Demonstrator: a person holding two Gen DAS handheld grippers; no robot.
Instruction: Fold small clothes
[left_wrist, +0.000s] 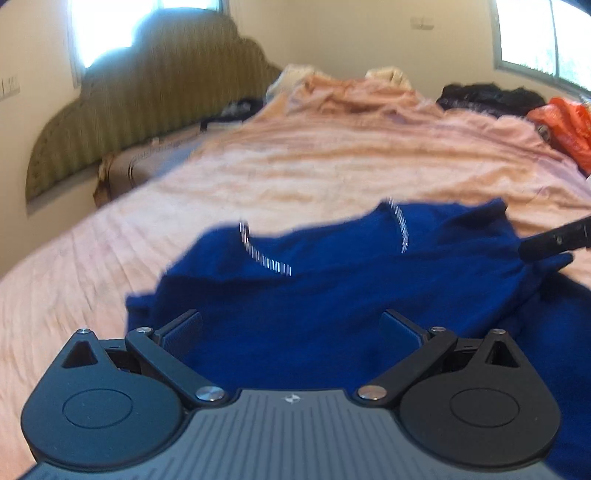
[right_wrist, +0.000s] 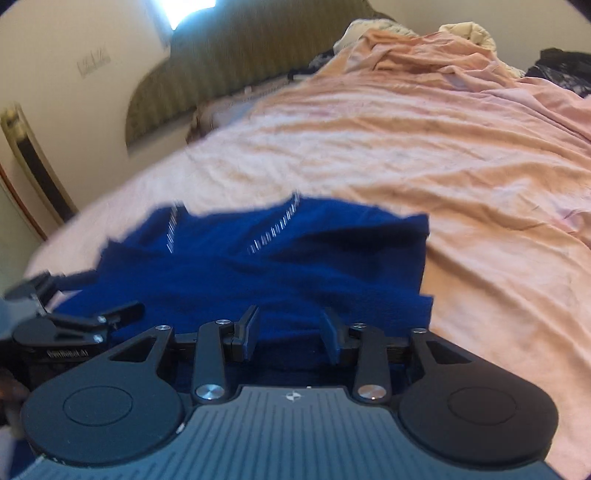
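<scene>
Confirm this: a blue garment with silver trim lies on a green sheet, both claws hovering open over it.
Not quite. The sheet is pale pink, not green; the right wrist view shows it plainly. The rest holds: the blue garment with silver trim lies on it, and the left claw and right claw are open over it.

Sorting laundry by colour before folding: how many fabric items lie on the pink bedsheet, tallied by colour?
Blue: 1, the blue garment with silver trim
Black: 1, the black pile at the far side
Orange: 1, the orange item at the right edge
Cream: 1, the cream bundle beyond the sheet's bunched end
Total: 4
</scene>
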